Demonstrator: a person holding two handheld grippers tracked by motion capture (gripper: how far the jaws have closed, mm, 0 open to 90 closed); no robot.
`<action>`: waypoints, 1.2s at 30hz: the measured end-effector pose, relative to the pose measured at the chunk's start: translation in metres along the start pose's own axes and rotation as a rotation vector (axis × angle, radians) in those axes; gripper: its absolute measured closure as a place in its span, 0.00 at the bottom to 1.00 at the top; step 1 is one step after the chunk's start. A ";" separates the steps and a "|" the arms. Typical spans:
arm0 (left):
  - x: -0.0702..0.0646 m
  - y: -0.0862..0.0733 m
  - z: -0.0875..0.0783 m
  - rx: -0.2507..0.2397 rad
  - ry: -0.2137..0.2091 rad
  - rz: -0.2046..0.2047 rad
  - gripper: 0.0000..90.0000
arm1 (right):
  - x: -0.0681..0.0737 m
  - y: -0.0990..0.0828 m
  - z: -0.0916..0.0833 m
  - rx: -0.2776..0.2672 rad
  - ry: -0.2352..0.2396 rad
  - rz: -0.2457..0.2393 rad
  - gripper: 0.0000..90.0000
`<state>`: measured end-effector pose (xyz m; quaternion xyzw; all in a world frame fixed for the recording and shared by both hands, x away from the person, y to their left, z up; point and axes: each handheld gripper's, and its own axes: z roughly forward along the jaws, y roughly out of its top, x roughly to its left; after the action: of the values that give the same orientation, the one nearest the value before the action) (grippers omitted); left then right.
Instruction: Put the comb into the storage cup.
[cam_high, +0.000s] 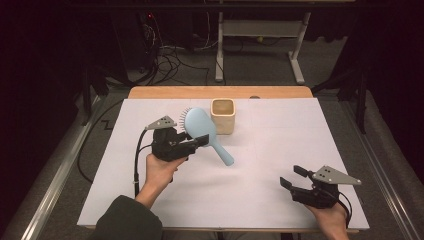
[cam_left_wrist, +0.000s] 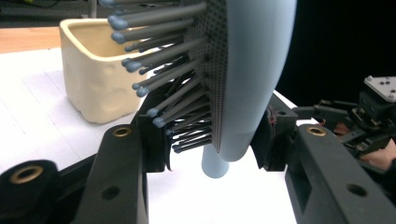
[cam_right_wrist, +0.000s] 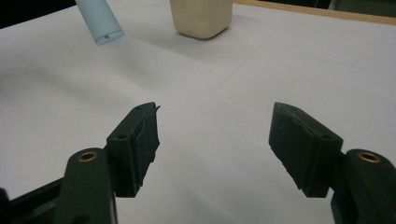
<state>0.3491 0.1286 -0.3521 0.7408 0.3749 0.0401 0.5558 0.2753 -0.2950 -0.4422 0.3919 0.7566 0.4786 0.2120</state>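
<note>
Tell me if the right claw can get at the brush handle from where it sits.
Probably yes. The right claw is open and empty, and bare white table lies between it and the hairbrush handle, which juts free from the left claw gripping the brush head.

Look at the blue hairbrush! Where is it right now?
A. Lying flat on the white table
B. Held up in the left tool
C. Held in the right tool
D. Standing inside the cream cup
B: the left tool is clamped on the blue hairbrush, gripping its head near the neck, beside the cream cup.
</note>
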 end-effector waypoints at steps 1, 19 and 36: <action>0.000 0.002 0.000 -0.005 0.000 0.000 0.61 | -0.001 -0.002 -0.001 -0.006 -0.003 0.003 0.37; 0.009 0.016 0.004 -0.019 0.032 -0.019 0.61 | -0.008 -0.028 -0.014 -0.063 -0.034 0.034 0.34; 0.027 0.031 0.005 -0.048 0.075 -0.050 0.61 | -0.008 -0.030 -0.014 -0.077 -0.036 0.030 0.35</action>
<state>0.3867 0.1375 -0.3370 0.7158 0.4129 0.0630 0.5596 0.2580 -0.3162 -0.4629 0.4033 0.7278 0.5032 0.2333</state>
